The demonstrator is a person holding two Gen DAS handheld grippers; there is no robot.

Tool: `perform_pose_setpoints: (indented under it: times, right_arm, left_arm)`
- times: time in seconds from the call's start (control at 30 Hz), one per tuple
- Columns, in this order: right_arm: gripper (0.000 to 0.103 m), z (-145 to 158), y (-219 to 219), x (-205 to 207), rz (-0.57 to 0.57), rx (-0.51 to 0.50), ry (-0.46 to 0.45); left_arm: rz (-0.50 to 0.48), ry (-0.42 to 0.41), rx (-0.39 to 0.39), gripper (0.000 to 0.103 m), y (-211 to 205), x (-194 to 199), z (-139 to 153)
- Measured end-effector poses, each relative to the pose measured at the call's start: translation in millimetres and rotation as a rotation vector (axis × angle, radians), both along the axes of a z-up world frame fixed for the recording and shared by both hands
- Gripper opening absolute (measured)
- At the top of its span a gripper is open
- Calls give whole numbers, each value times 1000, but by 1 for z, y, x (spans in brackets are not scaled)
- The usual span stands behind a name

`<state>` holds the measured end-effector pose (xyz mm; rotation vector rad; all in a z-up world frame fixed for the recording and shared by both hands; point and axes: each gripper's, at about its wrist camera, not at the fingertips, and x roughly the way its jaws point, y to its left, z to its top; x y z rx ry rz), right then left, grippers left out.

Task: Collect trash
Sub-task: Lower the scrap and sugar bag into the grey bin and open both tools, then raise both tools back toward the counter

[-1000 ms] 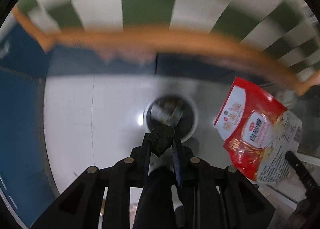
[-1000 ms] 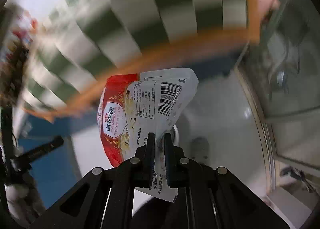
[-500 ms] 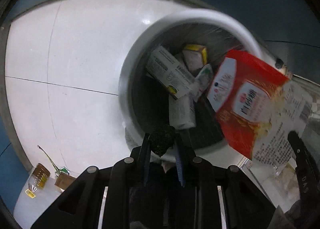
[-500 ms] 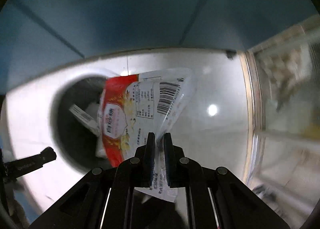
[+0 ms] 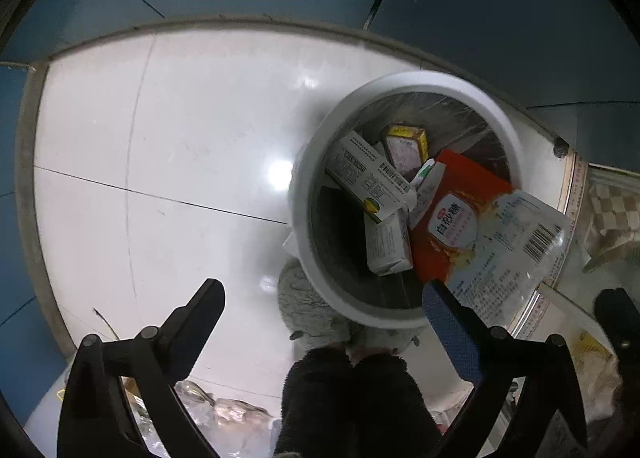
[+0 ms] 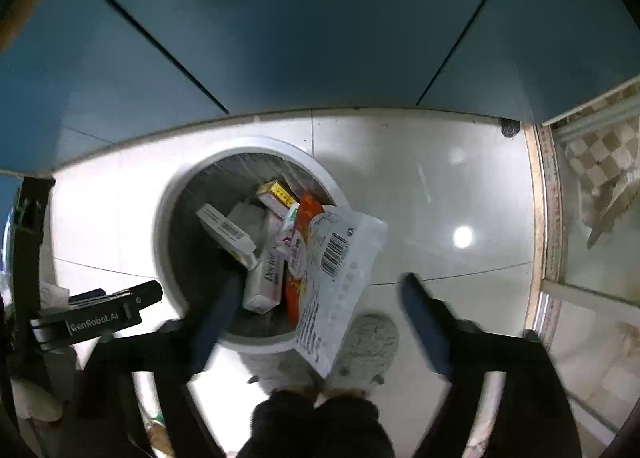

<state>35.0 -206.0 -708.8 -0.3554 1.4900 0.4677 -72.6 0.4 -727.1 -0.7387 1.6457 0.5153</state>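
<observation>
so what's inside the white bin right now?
In the bin: a long white carton, a yellow-edged box, another white carton, the red sugar bag dropping in. The bottom is covered.

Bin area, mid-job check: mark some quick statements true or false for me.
1. The red sugar bag is between the pads of the right hand-held gripper. True; its jaws are opening and do not press it.
2. The bin is empty. False: boxes lie inside.
3. The left hand-held gripper holds something. False: nothing is between its opening jaws.
4. The bin stands on a white tiled floor. True.
</observation>
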Motion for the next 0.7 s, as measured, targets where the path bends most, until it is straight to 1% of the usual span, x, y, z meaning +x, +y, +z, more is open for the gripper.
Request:
perform_pose_setpoints:
  times: [0.13, 0.2, 0.23, 0.37, 0.53, 0.63, 0.7]
  right_arm:
    - [103, 26, -14, 4, -19, -9, -2]
    - [103, 41, -18, 4, -24, -11, -3]
    - [103, 48, -18, 2, -19, -17, -10]
    - [103, 90, -23, -3, 9, -15, -36]
    - [103, 162, -29, -13, 42, 9, -59]
    - [103, 207, -31, -22, 59, 24, -79]
    - [103, 241, -36, -28, 63, 47, -86]
  left_arm:
    - [-2, -42, 51, 101, -8, -3, 35]
    - [-23, -57, 101, 101, -13, -4, 60]
    - [-31, -63, 113, 101, -14, -5, 70]
    - [-53, -96, 147, 101, -24, -8, 124]
    - [-70, -139, 166, 101, -36, -12, 192]
    - [-81, -164, 183, 101, -45, -17, 240]
    - [-90, -168, 193, 101, -50, -21, 266]
